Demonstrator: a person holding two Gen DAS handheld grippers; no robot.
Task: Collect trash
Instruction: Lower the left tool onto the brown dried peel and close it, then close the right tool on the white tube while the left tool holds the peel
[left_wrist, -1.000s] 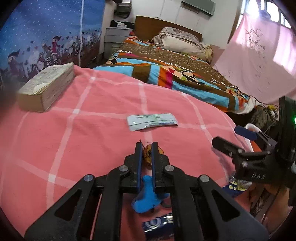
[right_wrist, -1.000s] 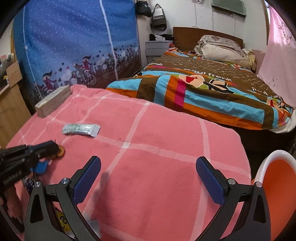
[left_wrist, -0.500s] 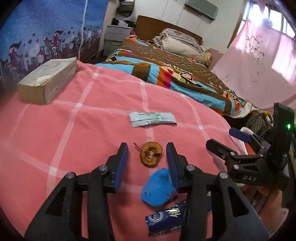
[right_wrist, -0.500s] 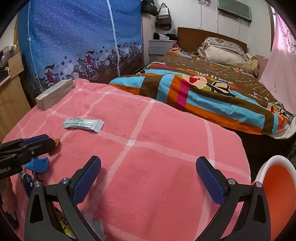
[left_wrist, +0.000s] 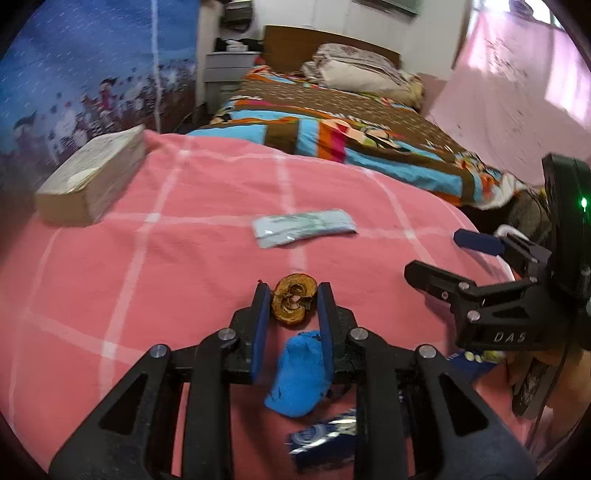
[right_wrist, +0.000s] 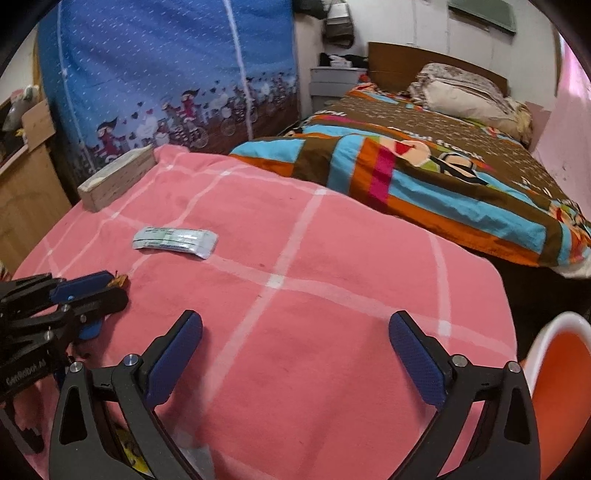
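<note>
Pink blanket (left_wrist: 147, 258): one dried fruit slice (left_wrist: 293, 303), one blue scrap (left_wrist: 299, 380).

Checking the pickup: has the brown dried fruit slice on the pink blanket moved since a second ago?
Cannot tell. The fruit slice lies just below the pale packet as before. The left gripper released it and its jaws have just been closing around it.

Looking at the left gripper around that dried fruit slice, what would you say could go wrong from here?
1. The left gripper has just been closing on the dried fruit slice; the slice lies flat, so the pads may slip off.
2. The blue crumpled scrap lies between the fingers and might get dragged along.
</note>
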